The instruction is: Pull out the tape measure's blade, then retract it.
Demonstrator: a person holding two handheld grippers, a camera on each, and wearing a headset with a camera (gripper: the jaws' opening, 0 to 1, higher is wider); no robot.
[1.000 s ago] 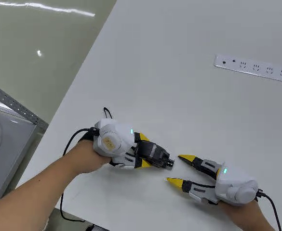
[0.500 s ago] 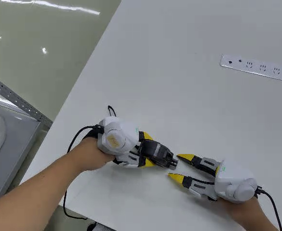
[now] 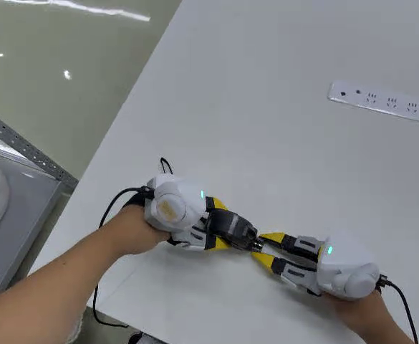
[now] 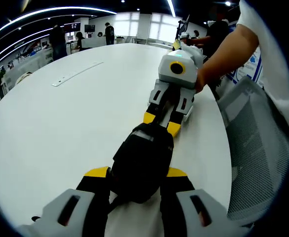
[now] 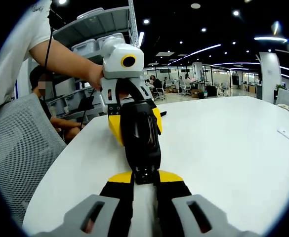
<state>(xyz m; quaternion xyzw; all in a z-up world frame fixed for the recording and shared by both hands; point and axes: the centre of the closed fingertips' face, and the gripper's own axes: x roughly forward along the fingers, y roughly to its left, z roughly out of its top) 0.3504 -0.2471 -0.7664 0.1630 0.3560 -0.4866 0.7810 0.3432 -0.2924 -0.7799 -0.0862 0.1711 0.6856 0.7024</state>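
My left gripper (image 3: pixel 218 224) is clamped on the tape measure (image 3: pixel 235 228), at the near edge of the table (image 3: pixel 266 107). My right gripper (image 3: pixel 263 248) has its jaws drawn close around the blade tip (image 5: pixel 145 176); I can't tell if it's pinched. The blade isn't out yet, so both the pull and the retract are left.

I count 1 tape (image 3: pixel 230 228) and 2 grippers, left gripper (image 3: pixel 220 224) + right gripper (image 3: pixel 265 247), each w/ 2 jaws, so 4 jaws total. 2 hands on them: left hand (image 3: pixel 130 231), right hand (image 3: pixel 356 315). 1 worktop (image 3: pixel 266 129) w/ 1 power strip (image 3: pixel 384 102) on it. 1 metal rack (image 3: pixel 23 150) off its edge, and 1 mesh chair (image 4: pixel 263 148) in left gripper view.
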